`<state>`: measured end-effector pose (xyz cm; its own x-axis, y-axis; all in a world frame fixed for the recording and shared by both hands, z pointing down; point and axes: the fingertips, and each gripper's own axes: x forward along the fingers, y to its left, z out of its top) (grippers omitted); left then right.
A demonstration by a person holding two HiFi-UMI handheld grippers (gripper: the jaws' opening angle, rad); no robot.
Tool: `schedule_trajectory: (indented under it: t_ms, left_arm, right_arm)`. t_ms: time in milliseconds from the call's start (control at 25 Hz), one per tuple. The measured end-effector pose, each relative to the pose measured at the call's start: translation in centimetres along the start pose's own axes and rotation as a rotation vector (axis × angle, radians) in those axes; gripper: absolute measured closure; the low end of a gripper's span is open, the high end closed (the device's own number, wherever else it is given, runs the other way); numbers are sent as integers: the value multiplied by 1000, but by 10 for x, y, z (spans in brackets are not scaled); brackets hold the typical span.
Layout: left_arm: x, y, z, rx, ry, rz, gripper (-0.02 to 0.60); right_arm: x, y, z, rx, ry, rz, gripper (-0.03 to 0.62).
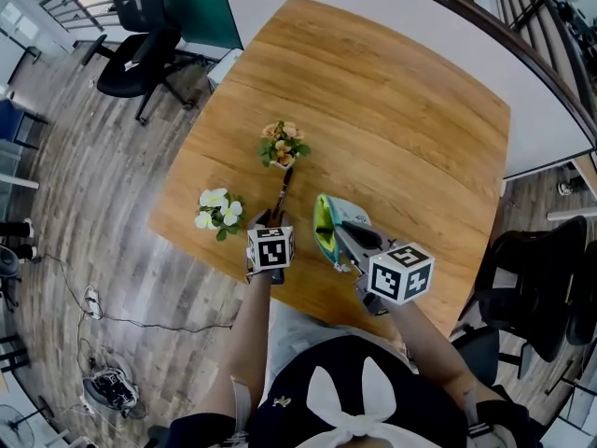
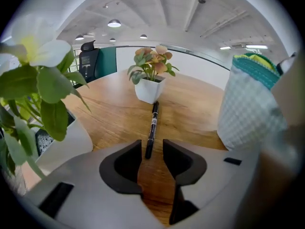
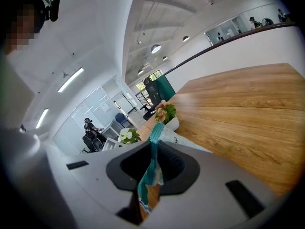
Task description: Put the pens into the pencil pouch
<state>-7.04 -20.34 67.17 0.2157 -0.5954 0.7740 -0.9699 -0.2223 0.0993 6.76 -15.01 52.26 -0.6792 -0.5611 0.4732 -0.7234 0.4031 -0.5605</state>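
Note:
A black pen (image 2: 151, 130) (image 1: 284, 192) lies on the wooden table (image 1: 401, 129), pointing from the left gripper toward a small potted plant (image 2: 150, 75) (image 1: 282, 145). My left gripper (image 2: 152, 157) (image 1: 270, 220) is low over the table with the pen's near end between its jaw tips; the pads stand apart from it, so it is open. The white pencil pouch (image 1: 334, 227) (image 2: 248, 104) with a teal and yellow mouth stands upright to the right. My right gripper (image 3: 151, 175) (image 1: 353, 250) is shut on the pouch's teal rim (image 3: 153, 151).
A second white pot with white flowers (image 1: 219, 210) (image 2: 33, 80) stands close at the left gripper's left side. The table's near edge (image 1: 308, 308) runs just under both grippers. Black office chairs (image 1: 140, 49) stand on the floor to the left and right of the table.

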Motion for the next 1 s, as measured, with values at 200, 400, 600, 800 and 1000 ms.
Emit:
schedule_trajectory:
  t_ms: [200, 400, 600, 800, 1000]
  left_arm:
    - [1, 4, -2, 41, 6, 41, 479]
    - [0, -3, -4, 94, 9, 43, 526]
    - [-7, -8, -12, 105, 11, 27, 528]
    - [-19, -14, -28, 89, 29, -2, 528]
    - [-37, -28, -47, 96, 39, -35, 528]
  right_arm:
    - [-1, 0, -1, 4, -2, -3, 546]
    - [-3, -1, -1, -2, 4, -7, 546]
    - [-7, -2, 0, -2, 4, -11, 546]
    - [-8, -1, -2, -2, 0, -13, 546]
    - [-11, -2, -3, 0, -13, -13, 546]
